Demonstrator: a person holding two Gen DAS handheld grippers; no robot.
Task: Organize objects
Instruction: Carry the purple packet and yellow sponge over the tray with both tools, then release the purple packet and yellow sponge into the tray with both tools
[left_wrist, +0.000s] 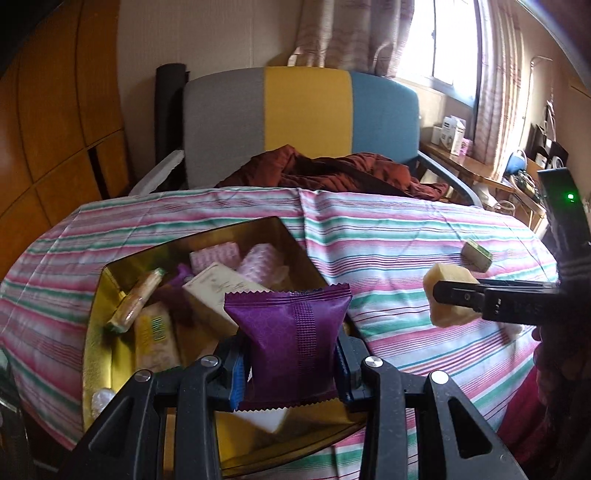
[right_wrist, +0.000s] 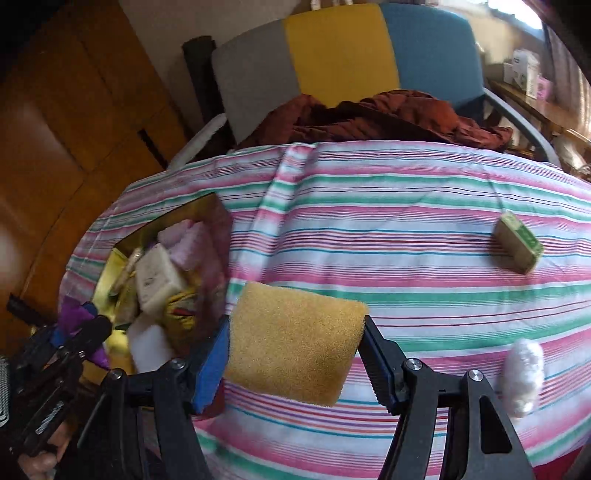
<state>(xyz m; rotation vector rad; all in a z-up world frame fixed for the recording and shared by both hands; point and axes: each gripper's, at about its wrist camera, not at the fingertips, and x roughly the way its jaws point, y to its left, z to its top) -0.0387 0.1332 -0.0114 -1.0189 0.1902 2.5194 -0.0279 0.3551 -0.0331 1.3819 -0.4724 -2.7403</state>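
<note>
We find open striped tablecloth between the crowded gold tin and the small green box, with a white cotton wad nearer us.

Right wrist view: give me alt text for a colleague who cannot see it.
The right gripper is shut on a yellow rectangular sponge above a pink-and-green striped cloth. At left, a gold tin holds packets; a small green box lies at right.
</note>
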